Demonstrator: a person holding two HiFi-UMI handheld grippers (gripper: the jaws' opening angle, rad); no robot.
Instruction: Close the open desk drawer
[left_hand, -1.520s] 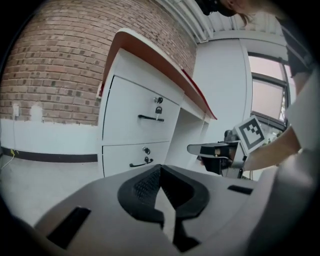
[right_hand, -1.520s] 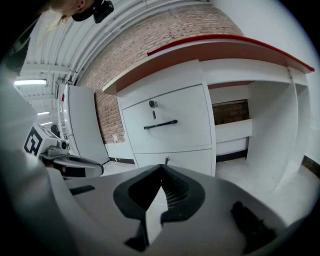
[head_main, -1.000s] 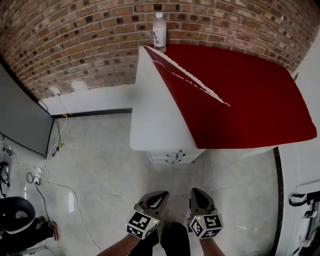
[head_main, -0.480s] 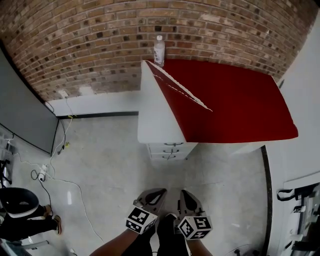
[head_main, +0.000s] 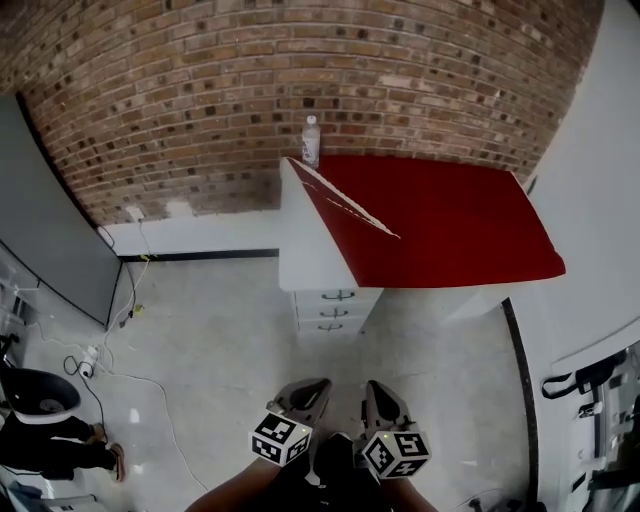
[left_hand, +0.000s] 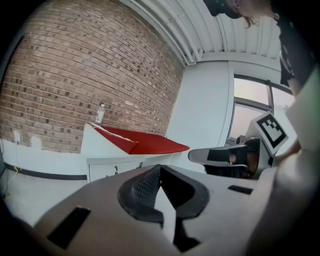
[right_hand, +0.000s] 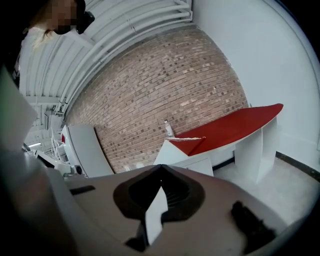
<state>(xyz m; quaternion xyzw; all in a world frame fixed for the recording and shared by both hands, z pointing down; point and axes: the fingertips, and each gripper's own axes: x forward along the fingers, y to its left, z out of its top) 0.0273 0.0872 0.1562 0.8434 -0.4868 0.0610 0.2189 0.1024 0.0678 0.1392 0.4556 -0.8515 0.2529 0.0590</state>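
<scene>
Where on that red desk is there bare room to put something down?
The red desktop is bare almost everywhere, from the white wall to its front edge. Only its back left corner, by the brick wall, holds a bottle.

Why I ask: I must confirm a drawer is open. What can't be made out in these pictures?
- Drawers: head view, too small and far to tell whether any stands open.
- Lower drawers: left gripper view, hidden behind the left gripper.
- Bottle label: too small in every view.
- Space under the desk: head view, covered by its red top.
</scene>
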